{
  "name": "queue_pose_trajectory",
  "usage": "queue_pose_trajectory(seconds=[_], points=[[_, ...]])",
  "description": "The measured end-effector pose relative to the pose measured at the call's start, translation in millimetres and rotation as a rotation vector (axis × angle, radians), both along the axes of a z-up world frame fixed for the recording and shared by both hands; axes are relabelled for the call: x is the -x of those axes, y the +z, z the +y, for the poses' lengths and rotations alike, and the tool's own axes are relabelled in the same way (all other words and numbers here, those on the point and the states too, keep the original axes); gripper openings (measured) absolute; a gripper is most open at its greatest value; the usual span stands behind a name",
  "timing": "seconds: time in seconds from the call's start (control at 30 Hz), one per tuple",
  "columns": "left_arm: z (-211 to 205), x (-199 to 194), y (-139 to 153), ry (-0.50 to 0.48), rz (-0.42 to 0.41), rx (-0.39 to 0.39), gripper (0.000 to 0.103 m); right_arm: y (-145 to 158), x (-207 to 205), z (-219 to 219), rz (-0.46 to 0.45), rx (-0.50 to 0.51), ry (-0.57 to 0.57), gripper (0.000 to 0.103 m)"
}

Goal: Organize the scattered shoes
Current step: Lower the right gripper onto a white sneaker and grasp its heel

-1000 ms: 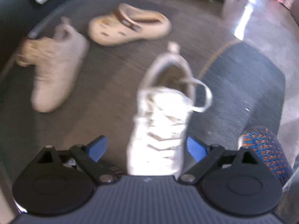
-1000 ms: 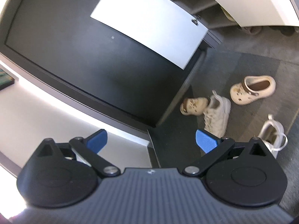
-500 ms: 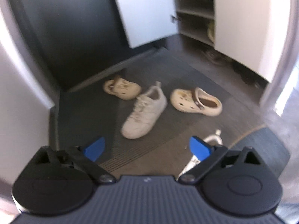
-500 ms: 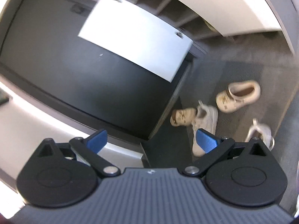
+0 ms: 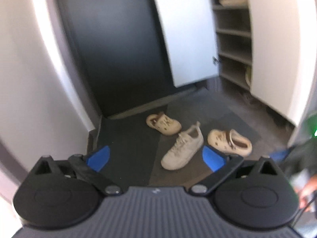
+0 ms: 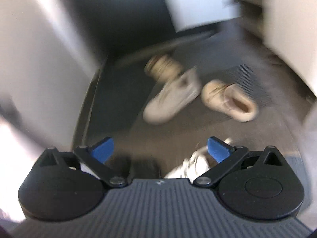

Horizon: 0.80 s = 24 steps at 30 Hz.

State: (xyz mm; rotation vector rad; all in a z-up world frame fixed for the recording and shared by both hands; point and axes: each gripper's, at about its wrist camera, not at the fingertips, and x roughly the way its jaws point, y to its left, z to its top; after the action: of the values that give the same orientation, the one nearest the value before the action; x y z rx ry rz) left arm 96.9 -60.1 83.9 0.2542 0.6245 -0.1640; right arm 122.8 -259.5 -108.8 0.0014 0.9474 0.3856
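Both grippers, left gripper [image 5: 155,157] and right gripper [image 6: 160,148], hang spread and empty, because mid-frame the white sneaker [image 5: 183,149] sprawls between two clogs [image 5: 163,123], loose on the mat [image 5: 126,138].

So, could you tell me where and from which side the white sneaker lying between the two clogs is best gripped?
Probably at the heel collar of the white sneaker, coming down from above. The shoe sits upright on its sole with its opening facing up and its heel at the far end, so one finger could slip inside and the other press the heel's outside. Both clogs lie close alongside, crowding a side approach.
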Motion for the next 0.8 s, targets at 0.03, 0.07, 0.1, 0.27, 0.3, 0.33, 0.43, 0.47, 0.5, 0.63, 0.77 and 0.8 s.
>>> queue_pose_trajectory(seconds=[0.03,0.07,0.1,0.27,0.3,0.33,0.43,0.47,0.5,0.63,0.77,0.8], points=[[9,1,4,0.018,0.007,0.035,0.102,-12,-8,8,0.021,0.074,0.113,0.103],[18,3,7,0.035,0.016,0.072,0.103,-25,-15,15,0.042,0.148,0.226,0.103],[28,5,10,0.051,0.024,0.109,0.103,-46,-16,26,0.044,0.293,0.369,0.103],[49,-4,-6,0.066,0.197,0.243,0.103,-123,2,47,0.041,0.787,0.863,0.103],[49,-13,-10,0.078,0.218,0.233,0.103,-134,6,47,0.010,0.839,0.951,0.103],[49,-17,-11,0.090,0.223,0.227,0.103,-144,12,46,-0.047,0.880,1.056,0.103],[56,-29,-15,0.123,0.220,0.228,0.103,-192,8,44,-0.093,1.018,1.279,0.103],[59,-29,-16,0.125,0.224,0.233,0.103,-201,6,43,-0.089,1.046,1.318,0.103],[62,-32,-18,0.126,0.237,0.253,0.103,-208,5,42,-0.080,1.067,1.344,0.103],[69,-52,-41,0.171,0.323,0.276,0.103,-238,-22,33,-0.103,1.155,1.481,0.103],[76,-62,-52,0.225,0.321,0.250,0.103,-255,-46,32,-0.057,1.139,1.542,0.103],[77,-64,-52,0.230,0.319,0.248,0.103,-263,-51,33,-0.005,1.132,1.557,0.103]])
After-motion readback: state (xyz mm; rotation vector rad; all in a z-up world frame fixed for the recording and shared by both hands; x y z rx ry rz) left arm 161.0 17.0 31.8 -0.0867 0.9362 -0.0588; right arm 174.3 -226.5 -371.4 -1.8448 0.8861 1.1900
